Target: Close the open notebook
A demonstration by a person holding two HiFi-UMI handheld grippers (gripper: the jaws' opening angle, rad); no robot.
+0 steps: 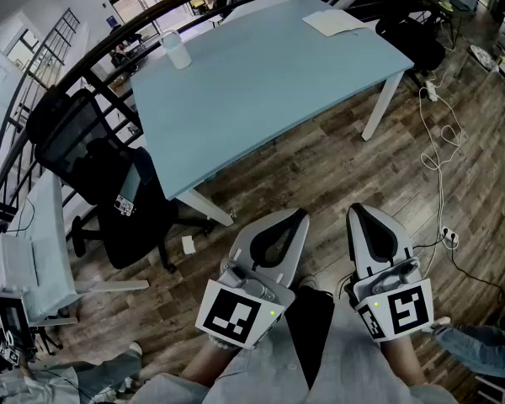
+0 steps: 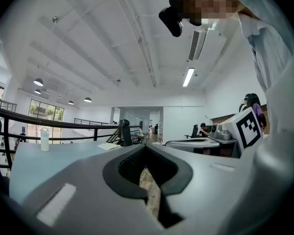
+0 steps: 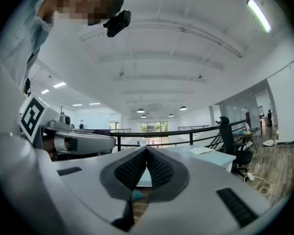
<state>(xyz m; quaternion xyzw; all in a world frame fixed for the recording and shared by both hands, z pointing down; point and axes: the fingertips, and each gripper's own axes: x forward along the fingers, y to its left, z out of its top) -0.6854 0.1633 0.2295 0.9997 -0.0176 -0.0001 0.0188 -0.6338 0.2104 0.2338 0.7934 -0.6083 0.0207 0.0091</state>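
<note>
The open notebook [image 1: 332, 21] lies as pale pages at the far right end of the light-blue table [image 1: 261, 82]. It also shows small and flat in the left gripper view as the notebook [image 2: 109, 146] and in the right gripper view as the notebook [image 3: 204, 151]. Both grippers are held level over the wooden floor, well short of the table. My left gripper [image 1: 296, 220] is shut, its tips meeting with nothing between them, as the left gripper [image 2: 146, 147] shows in its own view. My right gripper [image 1: 359, 215] is shut and empty too, its ribbed pads [image 3: 159, 168] touching.
A white bottle [image 1: 176, 49] stands at the table's far left. A black office chair [image 1: 109, 183] sits left of the table, with a black railing [image 1: 84, 74] behind. White cables [image 1: 438, 154] trail over the floor at right. Another person's legs [image 1: 480, 343] show at lower right.
</note>
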